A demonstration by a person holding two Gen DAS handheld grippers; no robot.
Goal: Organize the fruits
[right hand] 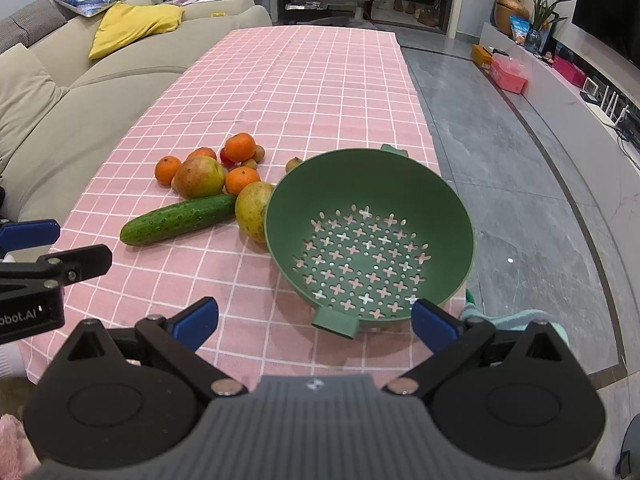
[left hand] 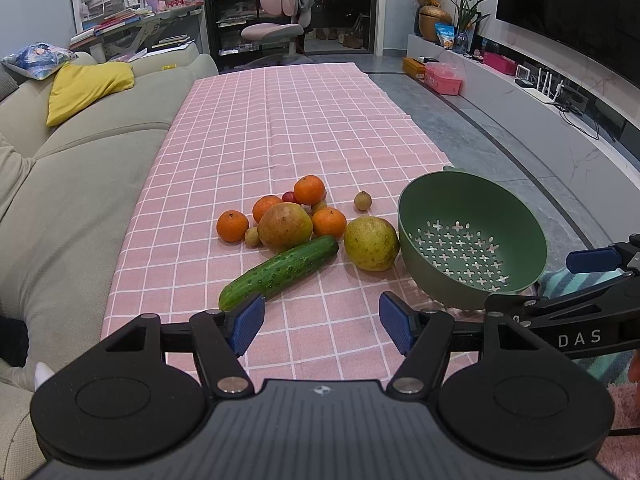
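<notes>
Nearest the viewer, the left gripper (left hand: 321,322) hovers with its blue pads spread wide and nothing between them, low over the near edge of the pink checked tablecloth (left hand: 304,120). The right gripper (right hand: 315,318) is likewise wide and empty, poised just before the green colander (right hand: 440,196), which sits empty at the cloth's near right corner, tipped toward the viewer.

The step in hand looks to be the 1st pick, most likely the cucumber (left hand: 280,272), the closest piece to the left gripper. Its long axis runs diagonally, near end toward the near left of the cloth, far end pointing away and right toward the pile. A good grasp would turn the fingers across that axis and close at mid-length, so it lifts level and does not swing.

Just beyond it lie a large yellow-green fruit (left hand: 371,243), almost touching the colander, and a reddish-green one (left hand: 285,227) that touches the cucumber. Farther back sit 4 oranges (left hand: 309,189) and several small brown fruits (left hand: 362,200); lifting gently should avoid rolling them.
</notes>
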